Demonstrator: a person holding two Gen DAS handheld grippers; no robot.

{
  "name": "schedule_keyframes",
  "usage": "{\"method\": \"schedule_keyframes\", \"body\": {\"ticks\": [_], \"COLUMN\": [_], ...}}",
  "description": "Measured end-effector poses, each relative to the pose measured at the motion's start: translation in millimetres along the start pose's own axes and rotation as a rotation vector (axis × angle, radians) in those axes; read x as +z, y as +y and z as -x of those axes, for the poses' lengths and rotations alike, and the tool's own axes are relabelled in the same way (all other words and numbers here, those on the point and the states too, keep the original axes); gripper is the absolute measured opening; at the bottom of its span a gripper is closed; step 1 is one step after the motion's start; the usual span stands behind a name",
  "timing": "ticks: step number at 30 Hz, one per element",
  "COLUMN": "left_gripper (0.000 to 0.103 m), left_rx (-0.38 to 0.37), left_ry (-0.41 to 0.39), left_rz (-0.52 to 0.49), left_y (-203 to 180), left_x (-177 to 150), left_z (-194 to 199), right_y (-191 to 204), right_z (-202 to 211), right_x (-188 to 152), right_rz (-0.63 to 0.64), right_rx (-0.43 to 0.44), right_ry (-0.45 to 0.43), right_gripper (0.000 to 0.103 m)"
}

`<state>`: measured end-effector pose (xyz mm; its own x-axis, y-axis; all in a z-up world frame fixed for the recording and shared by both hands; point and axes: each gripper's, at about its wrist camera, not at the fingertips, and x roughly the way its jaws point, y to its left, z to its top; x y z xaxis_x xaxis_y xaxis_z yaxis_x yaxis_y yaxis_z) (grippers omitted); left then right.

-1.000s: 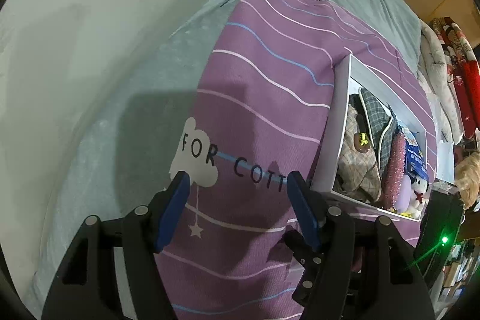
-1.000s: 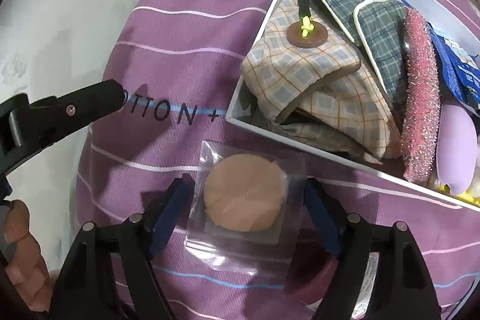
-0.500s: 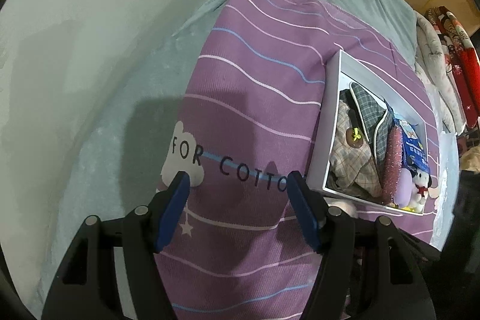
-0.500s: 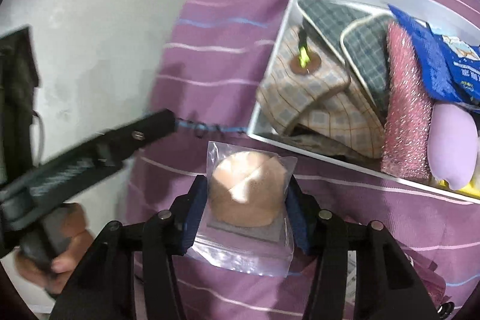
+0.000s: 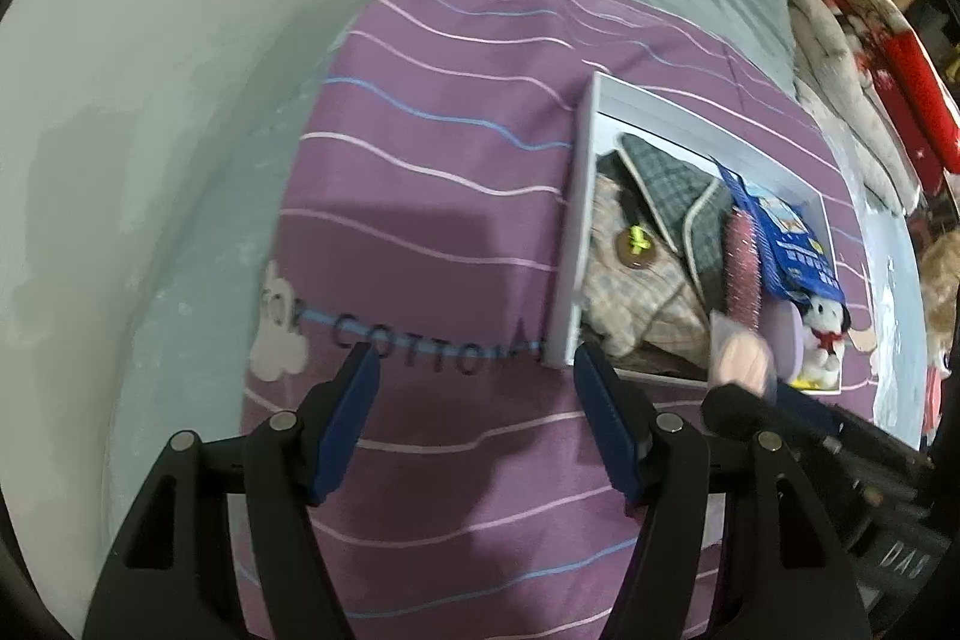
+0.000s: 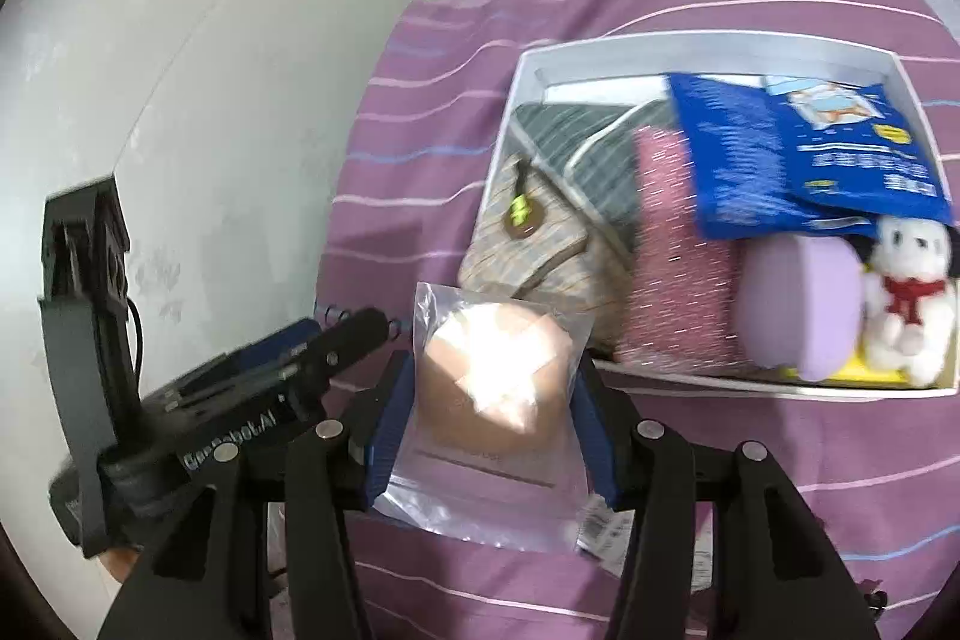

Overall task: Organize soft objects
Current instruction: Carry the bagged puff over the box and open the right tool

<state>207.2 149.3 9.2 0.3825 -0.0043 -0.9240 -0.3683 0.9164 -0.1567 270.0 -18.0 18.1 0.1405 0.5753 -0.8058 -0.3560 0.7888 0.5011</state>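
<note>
- The left gripper hangs unclenched over the purple striped cover, nothing between its pads; best kept wide of the tray's near edge.
- The right gripper is clenched on the bagged peach sponge, lifted off the cover (bag slack below).
- The white tray looks crowded: I'd lower the sponge by the pink scrubber and release low.
</note>
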Motion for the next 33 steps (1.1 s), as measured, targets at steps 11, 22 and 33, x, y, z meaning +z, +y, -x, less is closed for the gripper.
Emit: {"method": "schedule_keyframes", "body": {"ticks": [11, 22, 33], "left_gripper": [0.067, 0.067, 0.067], "left_rx": [-0.094, -0.085, -0.114], "left_ry": [-0.058, -0.185, -0.263], "left_rz": [-0.117, -0.241, -0.259], "left_y": [-44.8, -83.2, -94.0], "left_x": [-0.7, -4.8, -8.8], "left_z": [-5.4, -8.1, -6.7], "right_y": [-56.0, -95.2, -61.0], "right_z": [51.4, 64.9, 58.2], "right_x": [16.1, 30.1, 32.8], "right_rz": [-0.179, -0.275, -0.101], "right_rx": [-0.072, -0.218, -0.243], "right_ry": [-0.211, -0.465, -0.740], "right_gripper": [0.051, 0.051, 0.091]}}
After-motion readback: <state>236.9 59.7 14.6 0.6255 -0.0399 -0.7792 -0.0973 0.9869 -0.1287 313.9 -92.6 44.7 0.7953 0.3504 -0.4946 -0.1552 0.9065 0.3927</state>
